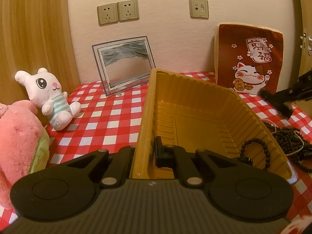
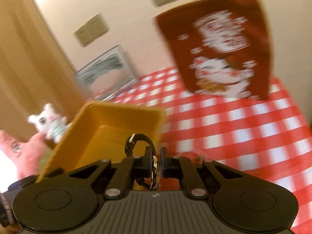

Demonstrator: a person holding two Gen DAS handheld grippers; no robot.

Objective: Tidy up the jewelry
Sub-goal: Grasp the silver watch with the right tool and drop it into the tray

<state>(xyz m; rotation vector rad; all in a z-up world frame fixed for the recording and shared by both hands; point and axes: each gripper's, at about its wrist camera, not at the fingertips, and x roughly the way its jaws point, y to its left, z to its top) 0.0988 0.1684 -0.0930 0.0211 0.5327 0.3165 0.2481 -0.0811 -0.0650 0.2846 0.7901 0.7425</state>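
Wristwatch [image 2: 154, 160], black strap w/ metal case, sits pinched between the pads of the right gripper [image 2: 156, 159]; strap loops up and over the left pad, just in front of the tray's near corner. Right view is smeared w/ motion blur. Yellow plastic tray [image 1: 195, 105] stands on the bench [image 1: 109, 120], which wears a red-and-white check cloth. Left gripper [image 1: 145, 154] is clamped on the tray's left wall near its near corner, one pad inside, one outside. Inside the tray, near-right corner: a dark bead bracelet [image 1: 257, 150] leaning on the wall, plus a small dark item beside it, too hidden to name. Just right of the tray on the cloth: tangled pile of dark bead strands [image 1: 288, 138] w/ a pale bead string mixed in. Above that pile the right gripper shows as a blurred black shape in the left view. Further out: glass sand-picture frame [image 1: 124, 66] behind the tray, red lucky-cat cushion [image 1: 249, 58] against the wall at right, white bunny plush [image 1: 48, 97] and pink plush [image 1: 17, 144] at left.
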